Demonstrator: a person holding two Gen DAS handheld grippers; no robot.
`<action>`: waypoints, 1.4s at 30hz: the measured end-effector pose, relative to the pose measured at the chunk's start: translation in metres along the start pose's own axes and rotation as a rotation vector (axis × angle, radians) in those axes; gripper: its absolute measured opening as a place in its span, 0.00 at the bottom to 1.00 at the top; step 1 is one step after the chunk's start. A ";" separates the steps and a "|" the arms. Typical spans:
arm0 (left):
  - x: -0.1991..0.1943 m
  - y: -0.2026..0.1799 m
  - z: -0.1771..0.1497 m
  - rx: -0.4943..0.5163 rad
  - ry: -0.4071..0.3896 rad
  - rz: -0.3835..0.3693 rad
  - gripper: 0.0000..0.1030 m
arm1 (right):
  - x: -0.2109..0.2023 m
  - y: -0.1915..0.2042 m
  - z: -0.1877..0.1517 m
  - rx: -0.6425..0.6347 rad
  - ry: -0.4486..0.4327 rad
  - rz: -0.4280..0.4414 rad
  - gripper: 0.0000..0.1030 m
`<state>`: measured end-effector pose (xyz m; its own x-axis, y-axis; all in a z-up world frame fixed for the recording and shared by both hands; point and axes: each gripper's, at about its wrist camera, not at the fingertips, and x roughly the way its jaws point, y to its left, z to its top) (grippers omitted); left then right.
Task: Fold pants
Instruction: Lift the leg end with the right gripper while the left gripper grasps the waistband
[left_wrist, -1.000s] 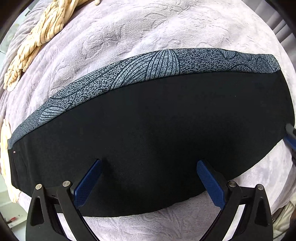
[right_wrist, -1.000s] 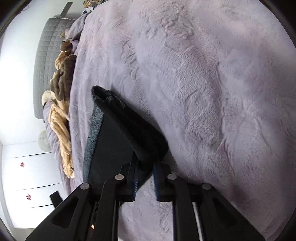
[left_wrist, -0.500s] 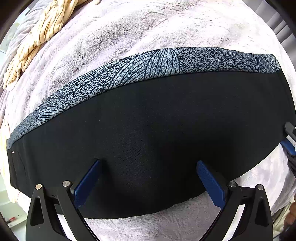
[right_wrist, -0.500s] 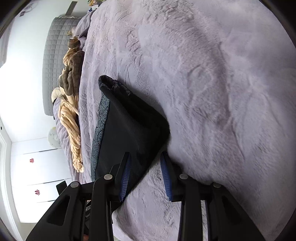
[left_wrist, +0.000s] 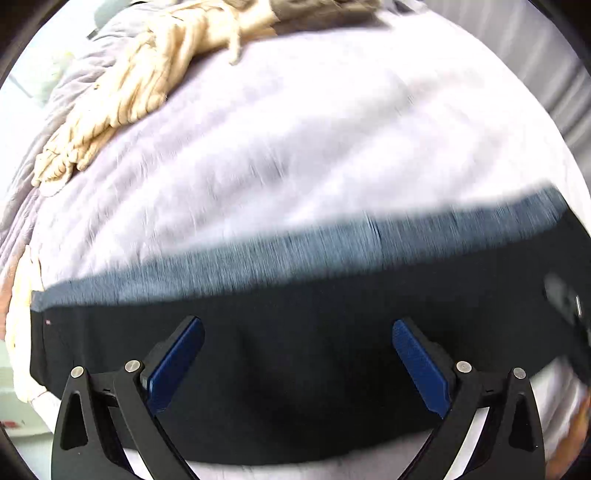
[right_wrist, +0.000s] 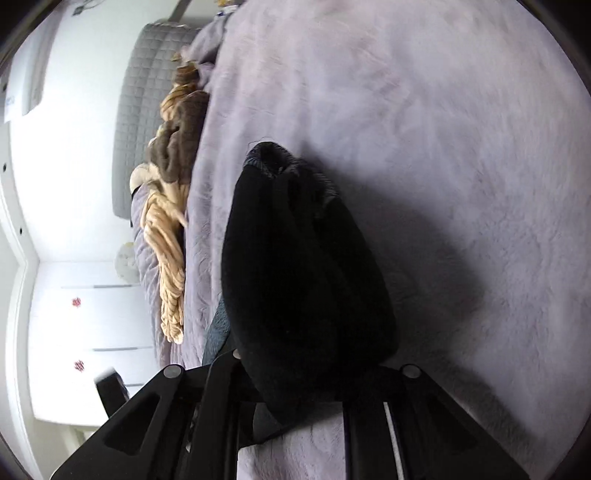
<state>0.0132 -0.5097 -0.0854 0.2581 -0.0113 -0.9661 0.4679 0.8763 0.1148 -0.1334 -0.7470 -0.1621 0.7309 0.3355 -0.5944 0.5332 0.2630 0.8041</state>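
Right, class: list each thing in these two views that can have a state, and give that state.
pants: folded into a long band on the bed, one end bunched and lifted.
left gripper: open, above the pants.
right gripper: jaws closing on the bunched end.
cream blanket: crumpled.

Two wrist fisheyes over one bed, both close in.

The left view looks steeply down past its wide-set blue-padded fingers (left_wrist: 421, 363) onto the black pants with a grey patterned band (left_wrist: 295, 347) spread on the pale lilac plush bed cover (left_wrist: 280, 147); it is motion-blurred. The right view sits lower, rolled sideways (headboard at its left), with the pants bunched right before the lens. Both share pants, cover and the cream knitted throw (left_wrist: 122, 96).
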 end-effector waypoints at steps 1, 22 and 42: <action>0.009 0.001 0.009 -0.013 0.004 0.009 1.00 | -0.002 0.005 -0.002 -0.022 -0.001 -0.001 0.13; 0.028 -0.007 -0.068 0.153 0.042 -0.029 1.00 | -0.012 0.076 -0.022 -0.209 -0.045 -0.040 0.13; 0.010 0.220 -0.105 -0.064 0.119 -0.125 1.00 | 0.108 0.238 -0.165 -0.654 0.083 -0.302 0.15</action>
<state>0.0297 -0.2665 -0.0945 0.0979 -0.0682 -0.9929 0.4343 0.9006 -0.0190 0.0021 -0.4988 -0.0378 0.5431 0.2231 -0.8095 0.3237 0.8339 0.4470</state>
